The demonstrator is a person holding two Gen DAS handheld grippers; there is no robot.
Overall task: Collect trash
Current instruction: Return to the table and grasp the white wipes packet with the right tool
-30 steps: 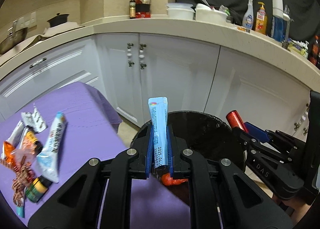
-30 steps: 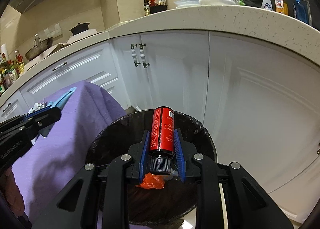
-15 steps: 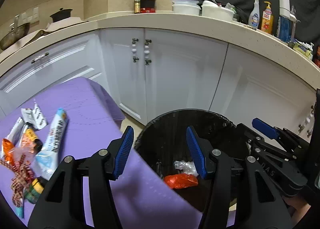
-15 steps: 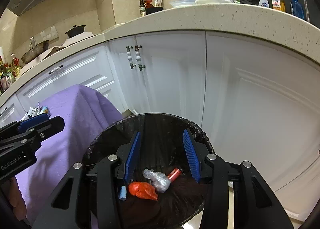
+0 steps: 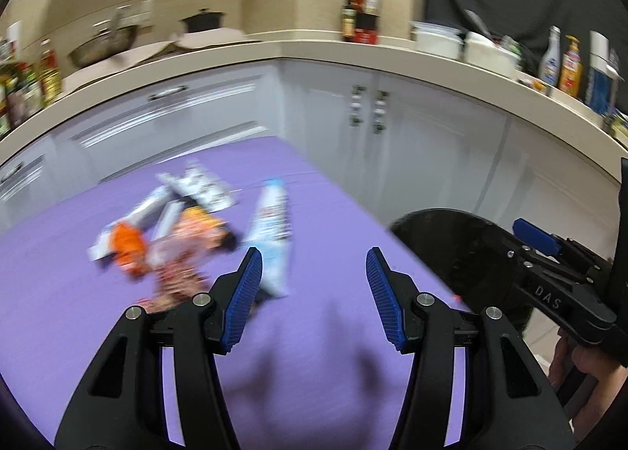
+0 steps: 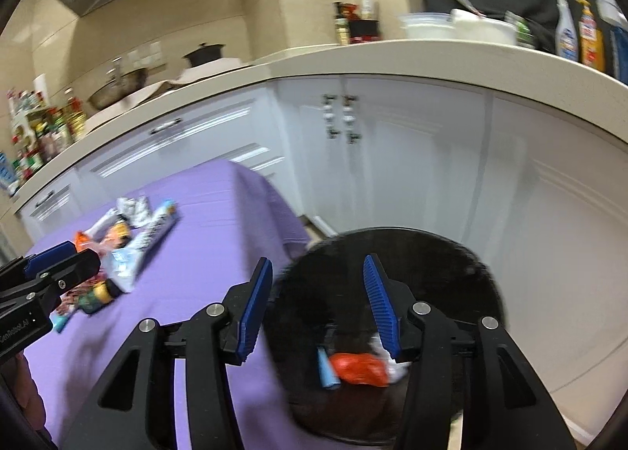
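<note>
Wrappers (image 5: 188, 230) lie heaped on the purple cloth (image 5: 333, 371), ahead of the left gripper (image 5: 312, 293) and to the left of its left fingertip; the pale blue sachet (image 5: 271, 238) at the heap's right edge sits just beyond that tip. This gripper's jaws stand wide with nothing between them. Because the heap is tangled, a careless close could catch two overlapping pieces at once, or pinch the cloth and drag it.

Further right, the right gripper (image 6: 316, 300) hangs over the black bin (image 6: 451, 249), its jaws opening and empty. Below and between its fingers, an orange scrap (image 6: 357, 367), a blue sachet (image 6: 325, 367) and something white rest in the bin. Its left finger (image 6: 255, 304) sits over the cloth edge, so swinging across to the heap risks snagging the cloth or bumping the other gripper, which is near the same pile.
</note>
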